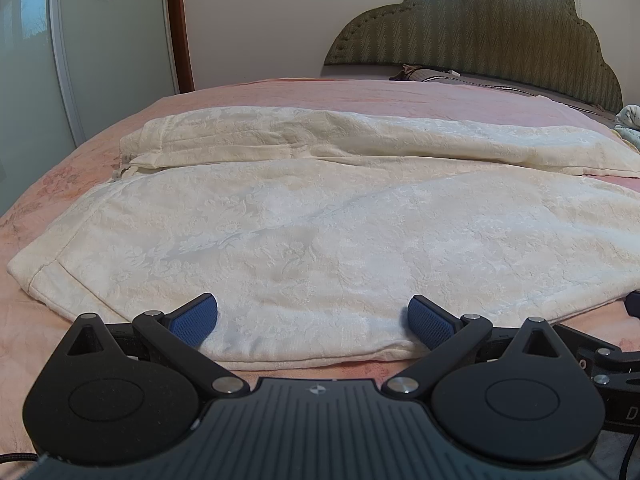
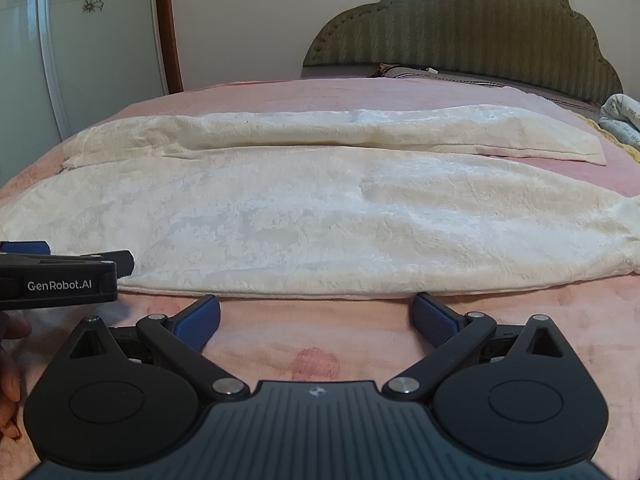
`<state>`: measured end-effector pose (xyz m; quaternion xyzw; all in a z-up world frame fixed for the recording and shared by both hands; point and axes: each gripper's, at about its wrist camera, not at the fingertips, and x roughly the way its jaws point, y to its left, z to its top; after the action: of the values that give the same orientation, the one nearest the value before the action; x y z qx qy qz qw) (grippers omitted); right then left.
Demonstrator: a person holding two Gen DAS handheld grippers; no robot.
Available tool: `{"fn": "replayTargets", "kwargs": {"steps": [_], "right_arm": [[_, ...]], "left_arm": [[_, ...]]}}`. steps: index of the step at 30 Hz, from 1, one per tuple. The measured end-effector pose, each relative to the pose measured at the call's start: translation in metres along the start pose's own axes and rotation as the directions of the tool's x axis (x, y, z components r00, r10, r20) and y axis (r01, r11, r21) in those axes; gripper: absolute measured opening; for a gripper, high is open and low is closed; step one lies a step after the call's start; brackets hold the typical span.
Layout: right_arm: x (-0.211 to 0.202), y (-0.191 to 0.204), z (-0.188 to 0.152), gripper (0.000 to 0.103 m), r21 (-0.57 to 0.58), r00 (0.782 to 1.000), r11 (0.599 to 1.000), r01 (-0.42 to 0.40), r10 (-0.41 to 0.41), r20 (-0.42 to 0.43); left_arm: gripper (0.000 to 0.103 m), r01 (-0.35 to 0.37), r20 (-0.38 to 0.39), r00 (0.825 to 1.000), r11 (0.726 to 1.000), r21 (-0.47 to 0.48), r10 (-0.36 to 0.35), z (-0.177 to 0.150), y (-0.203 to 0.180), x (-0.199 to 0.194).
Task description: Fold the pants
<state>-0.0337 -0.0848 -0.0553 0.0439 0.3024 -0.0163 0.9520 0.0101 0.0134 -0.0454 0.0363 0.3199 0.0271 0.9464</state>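
Note:
Cream-white patterned pants (image 1: 304, 232) lie spread flat on the pink bed, both legs running left to right, the near leg wide and the far leg (image 1: 360, 136) behind it. My left gripper (image 1: 313, 320) is open, its blue pads resting over the near edge of the near leg. In the right wrist view the pants (image 2: 320, 216) lie just beyond my right gripper (image 2: 316, 318), which is open and empty above the pink sheet, short of the fabric edge. The left gripper's body (image 2: 60, 276) shows at the left of that view.
The pink floral bedsheet (image 2: 320, 356) covers the bed. A green padded headboard (image 1: 480, 28) stands at the back right. A sliding wardrobe door (image 1: 36, 60) is at the left. A bundle of patterned bedding (image 2: 622, 118) lies at the right edge.

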Motion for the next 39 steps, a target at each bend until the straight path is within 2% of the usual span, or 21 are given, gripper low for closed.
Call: {"fn": "replayTargets", "kwargs": {"steps": [12,14,16,17,19,23,24,26,27,28,29,31,32,35,37,39], "right_arm": [[0.0,-0.001,-0.001,0.103,0.011,1.0,1.0,-0.012,0.012,0.004],[-0.002,-0.005,-0.001,0.103,0.017,0.999,0.999,-0.04,0.04,0.003],[-0.009,-0.013,0.002,0.103,0.044,0.993,0.992,-0.115,0.114,0.015],[-0.013,-0.019,0.003,0.103,0.073,0.984,0.982,-0.174,0.172,0.036],[-0.019,-0.031,0.013,0.103,0.135,0.953,0.945,-0.298,0.288,0.089],[-0.014,-0.047,0.059,0.103,0.145,0.907,0.905,-0.401,0.369,0.203],[-0.007,-0.048,0.071,0.103,0.131,0.892,0.892,-0.433,0.403,0.203],[0.024,-0.043,0.104,0.103,0.088,0.862,0.859,-0.505,0.496,0.11],[0.038,-0.037,0.117,0.103,0.057,0.862,0.861,-0.506,0.503,0.059],[0.054,-0.025,0.134,0.103,-0.017,0.881,0.881,-0.472,0.473,0.009],[0.066,-0.015,0.146,0.103,-0.096,0.907,0.904,-0.417,0.42,0.009],[0.092,0.001,0.173,0.103,-0.192,0.94,0.924,-0.33,0.341,0.026],[0.109,0.007,0.188,0.103,-0.204,0.942,0.924,-0.324,0.334,0.018],[0.168,0.023,0.226,0.103,-0.17,0.916,0.9,-0.401,0.396,-0.063],[0.205,0.037,0.243,0.103,-0.171,0.919,0.903,-0.394,0.379,-0.111],[0.234,0.055,0.251,0.102,-0.23,0.913,0.885,-0.405,0.381,-0.145]], "left_arm": [[0.103,0.007,0.008,1.0,1.0,-0.002,-0.007,0.0,0.002,-0.002],[0.103,0.022,0.025,0.999,1.0,0.001,-0.022,-0.001,0.005,-0.008],[0.103,0.031,0.054,0.998,0.999,0.011,-0.032,0.002,0.008,-0.014],[0.103,0.026,0.067,0.997,0.999,0.02,-0.027,0.005,0.009,-0.016],[0.103,0.002,0.081,0.997,0.999,0.035,-0.005,0.015,0.012,-0.014],[0.103,-0.027,0.093,0.995,0.999,0.036,0.023,0.046,0.023,-0.001],[0.103,-0.036,0.104,0.994,0.999,0.025,0.033,0.053,0.027,0.003],[0.103,-0.063,0.111,0.992,0.998,0.003,0.063,0.065,0.035,0.015],[0.103,-0.082,0.105,0.991,0.997,-0.007,0.082,0.069,0.039,0.021],[0.103,-0.097,0.093,0.991,0.995,-0.016,0.098,0.072,0.044,0.029],[0.103,-0.105,0.078,0.991,0.994,-0.025,0.107,0.074,0.049,0.036],[0.103,-0.105,0.042,0.993,0.993,-0.05,0.107,0.074,0.059,0.047],[0.103,-0.099,0.025,0.995,0.993,-0.063,0.101,0.073,0.064,0.053],[0.103,-0.088,-0.018,0.996,0.993,-0.08,0.087,0.066,0.072,0.066],[0.103,-0.084,-0.034,0.996,0.993,-0.082,0.082,0.062,0.075,0.072],[0.103,-0.076,-0.026,0.997,0.994,-0.072,0.075,0.061,0.075,0.073]]}}
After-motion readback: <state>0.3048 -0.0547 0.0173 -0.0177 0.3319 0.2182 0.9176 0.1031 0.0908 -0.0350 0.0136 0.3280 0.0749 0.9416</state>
